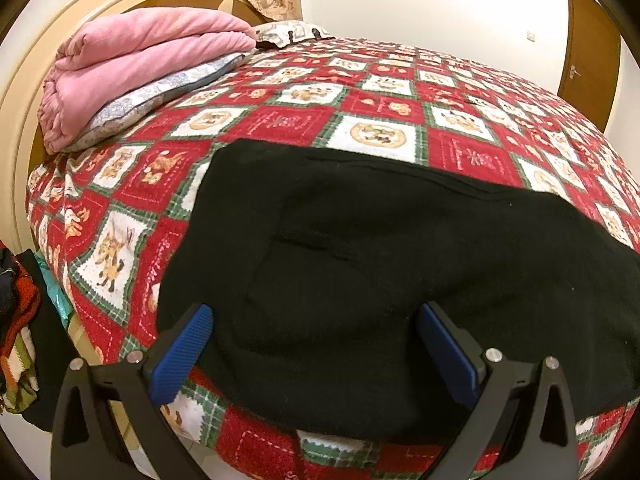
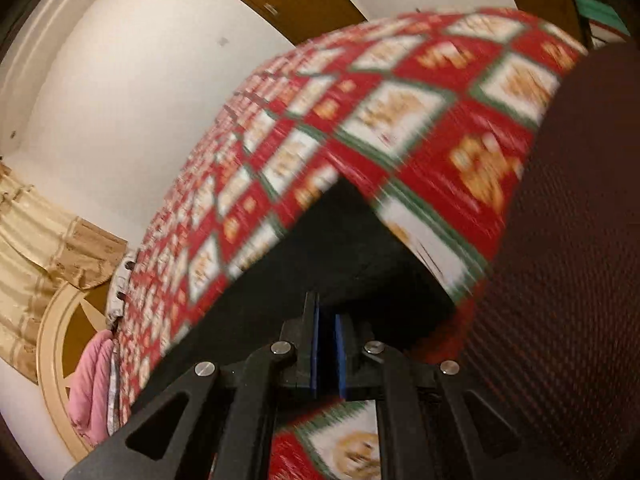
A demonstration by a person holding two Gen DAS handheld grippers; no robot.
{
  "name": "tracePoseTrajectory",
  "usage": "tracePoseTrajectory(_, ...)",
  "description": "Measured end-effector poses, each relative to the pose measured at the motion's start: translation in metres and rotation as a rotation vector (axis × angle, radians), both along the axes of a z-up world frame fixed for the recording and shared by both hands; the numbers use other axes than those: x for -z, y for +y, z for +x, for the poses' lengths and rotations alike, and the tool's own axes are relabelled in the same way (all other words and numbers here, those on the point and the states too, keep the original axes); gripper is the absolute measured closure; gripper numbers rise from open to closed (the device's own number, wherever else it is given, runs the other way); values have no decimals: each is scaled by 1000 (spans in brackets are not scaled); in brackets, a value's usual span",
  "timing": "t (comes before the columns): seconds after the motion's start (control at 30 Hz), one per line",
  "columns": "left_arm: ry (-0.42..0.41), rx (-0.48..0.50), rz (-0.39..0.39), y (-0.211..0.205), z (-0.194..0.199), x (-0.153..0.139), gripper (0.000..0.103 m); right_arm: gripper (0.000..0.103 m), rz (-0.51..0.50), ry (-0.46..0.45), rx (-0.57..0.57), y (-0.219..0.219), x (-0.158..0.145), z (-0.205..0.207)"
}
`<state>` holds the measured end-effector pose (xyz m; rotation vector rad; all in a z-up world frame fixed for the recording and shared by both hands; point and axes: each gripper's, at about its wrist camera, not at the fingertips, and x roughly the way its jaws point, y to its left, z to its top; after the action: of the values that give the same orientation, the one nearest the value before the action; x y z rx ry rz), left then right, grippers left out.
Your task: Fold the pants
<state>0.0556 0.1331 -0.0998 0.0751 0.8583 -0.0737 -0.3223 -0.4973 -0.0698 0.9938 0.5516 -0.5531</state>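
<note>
Blue pads of the left gripper (image 1: pixel 312 344) stood wide apart, low over the near part of the black pants (image 1: pixel 380 232), and they pressed on nothing; the cloth only lay between and beyond them. On the right gripper (image 2: pixel 327 320) the blue pads were almost together, with a thin dark gap between them. Dark cloth of the pants (image 2: pixel 332 240) began right at the tips, but the right wrist view was blurred, so whether a fold of cloth was pinched there could not be told.

Outward from the jaws, the pants lay flat on the red patchwork quilt (image 1: pixel 280 116), near the front edge of the bed. They showed as one broad dark piece with a straight far edge, which suggests that the legs were already laid one over the other, though the black cloth hid the layers. No shorter, stacked package was visible, so the crosswise folds seemed not yet done. Farther back, a pink blanket (image 1: pixel 136 60) lay folded by the headboard (image 1: pixel 24 80).
</note>
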Motion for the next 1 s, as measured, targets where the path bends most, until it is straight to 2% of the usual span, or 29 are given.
tracePoseTrajectory(0.1, 0, 3, 10, -1, 0, 0, 0, 94, 8, 23, 3, -1, 2, -2)
tracePoseTrajectory(0.13, -1, 7, 13, -1, 1, 0, 0, 88, -15, 77, 20, -1, -2, -1)
tracePoseTrajectory(0.17, -1, 12, 17, -1, 1, -1, 0, 79, -57, 145, 52, -1, -7, -2)
tracePoseTrajectory(0.2, -1, 15, 19, -1, 1, -1, 0, 75, -90, 183, 81, 2, -11, -5)
tracePoseTrajectory(0.23, 0, 18, 21, -1, 1, -1, 0, 73, -170, 246, 144, 6, -22, -10)
tracePoseTrajectory(0.3, 2, 16, 23, -1, 1, -1, 0, 71, -256, 254, 167, 16, -38, -17)
tracePoseTrajectory(0.37, -2, 5, 35, -3, 0, -5, 0, 71, -308, 155, 69, 41, -54, -14)
tracePoseTrajectory(0.43, -37, 8, 50, -9, -9, -13, 0, 71, -274, 106, -49, 63, -52, 0)
tracePoseTrajectory(0.5, -85, 55, 42, -21, -25, -27, 0, 71, -216, 97, -104, 75, -40, 13)
tracePoseTrajectory(0.57, -111, 117, 23, -37, -39, -37, 0, 71, -102, 61, -139, 80, -22, 29)
tracePoseTrajectory(0.63, -126, 235, 9, -66, -59, -45, 0, 71, -8, 36, -165, 84, -4, 45)
tracePoseTrajectory(0.7, -142, 398, 39, -106, -82, -49, 0, 71, 30, -3, -178, 92, 7, 55)
tracePoseTrajectory(0.77, -182, 505, 76, -139, -102, -52, 0, 71, 38, -16, -185, 96, 9, 64)
tracePoseTrajectory(0.8, -191, 538, 79, -149, -107, -53, 0, 71, 44, 20, -177, 96, 12, 71)
tracePoseTrajectory(0.83, -193, 593, 76, -164, -116, -55, 0, 71, 65, 18, -167, 95, 18, 68)
tracePoseTrajectory(0.93, -206, 709, 67, -198, -136, -59, 0, 71, 119, -21, -133, 93, 26, 71)
tracePoseTrajectory(1.0, -193, 764, 48, -213, -146, -56, 0, 71, 108, -56, -145, 97, 27, 75)
